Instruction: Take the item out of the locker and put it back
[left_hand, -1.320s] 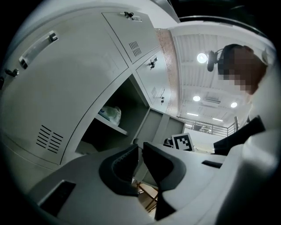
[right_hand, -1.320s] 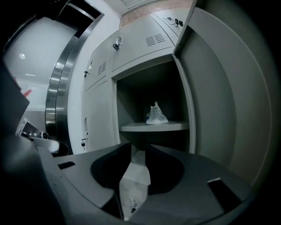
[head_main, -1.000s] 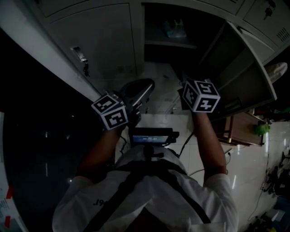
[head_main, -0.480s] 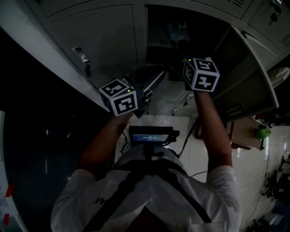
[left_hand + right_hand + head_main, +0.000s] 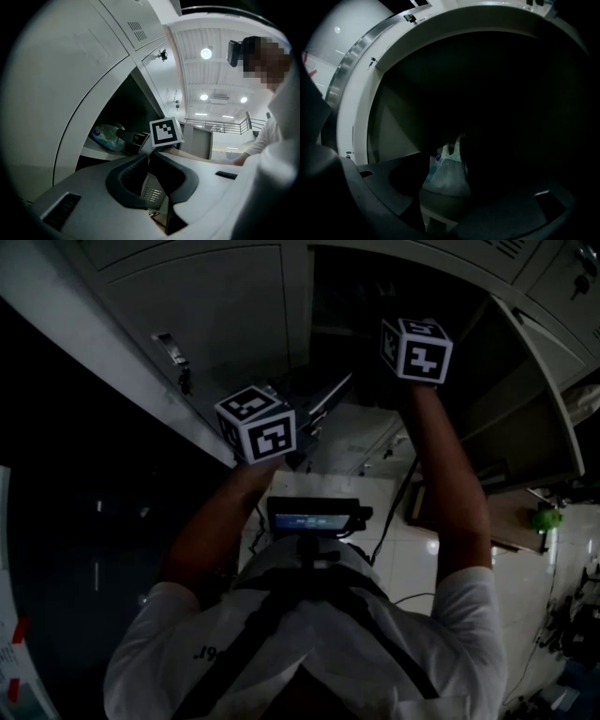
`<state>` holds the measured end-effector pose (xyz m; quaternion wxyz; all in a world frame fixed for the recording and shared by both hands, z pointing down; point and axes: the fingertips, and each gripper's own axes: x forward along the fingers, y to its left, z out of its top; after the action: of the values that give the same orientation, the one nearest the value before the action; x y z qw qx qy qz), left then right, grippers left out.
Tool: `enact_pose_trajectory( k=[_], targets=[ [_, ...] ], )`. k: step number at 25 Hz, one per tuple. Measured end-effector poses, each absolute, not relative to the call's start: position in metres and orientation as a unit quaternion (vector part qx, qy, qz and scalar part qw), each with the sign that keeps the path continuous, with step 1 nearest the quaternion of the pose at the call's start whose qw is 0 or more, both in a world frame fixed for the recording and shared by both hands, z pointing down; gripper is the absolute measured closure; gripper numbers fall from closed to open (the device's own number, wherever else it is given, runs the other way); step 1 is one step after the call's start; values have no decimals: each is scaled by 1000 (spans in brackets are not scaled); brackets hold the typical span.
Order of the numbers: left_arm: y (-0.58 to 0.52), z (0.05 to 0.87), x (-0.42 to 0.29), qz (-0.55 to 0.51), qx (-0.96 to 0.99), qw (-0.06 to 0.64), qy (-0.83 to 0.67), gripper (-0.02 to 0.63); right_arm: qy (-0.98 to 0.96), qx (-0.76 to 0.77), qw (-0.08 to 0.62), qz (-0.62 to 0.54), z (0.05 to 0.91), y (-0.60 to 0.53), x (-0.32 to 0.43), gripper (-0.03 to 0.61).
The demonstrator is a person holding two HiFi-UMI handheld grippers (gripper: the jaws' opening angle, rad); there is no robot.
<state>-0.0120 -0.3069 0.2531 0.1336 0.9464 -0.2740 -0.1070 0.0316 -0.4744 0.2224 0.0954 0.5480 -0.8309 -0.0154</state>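
The item is a pale blue-green plastic bag [image 5: 447, 174] standing on the shelf inside the dark open locker [image 5: 375, 287]; it also shows in the left gripper view as the bag [image 5: 105, 137]. My right gripper [image 5: 480, 199] reaches into the compartment. Its jaws have just been opening and stand wide, with the bag ahead between them and no pad on it. Its marker cube [image 5: 417, 350] shows in the head view. My left gripper [image 5: 150, 161] hangs just outside the opening, lower and to the left, fingertips together, holding nothing; its cube [image 5: 258, 423] is below the locker front.
The locker's door [image 5: 525, 399] swings open at the right. Closed grey locker doors [image 5: 206, 306] are to the left of the opening. A small screen [image 5: 314, 519] is mounted on the person's chest. Tiled floor and a wooden piece [image 5: 487, 521] lie at lower right.
Both grippers rose toward the locker opening. The right one went further, into the compartment, and now covers the bag in the head view.
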Motion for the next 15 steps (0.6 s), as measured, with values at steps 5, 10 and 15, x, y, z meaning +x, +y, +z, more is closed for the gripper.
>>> enact_pose_trajectory(
  k=[5, 10, 15],
  targets=[
    [-314, 249, -13, -112, 944, 135, -278, 589, -828, 549, 114, -15, 215, -496, 20, 321],
    [-320, 247, -13, -116, 943, 135, -280, 589, -819, 559, 130, 0, 215, -522, 18, 321],
    [-319, 250, -18, -117, 942, 134, -286, 589, -825, 547, 145, 13, 224, -527, 7, 321]
  ],
)
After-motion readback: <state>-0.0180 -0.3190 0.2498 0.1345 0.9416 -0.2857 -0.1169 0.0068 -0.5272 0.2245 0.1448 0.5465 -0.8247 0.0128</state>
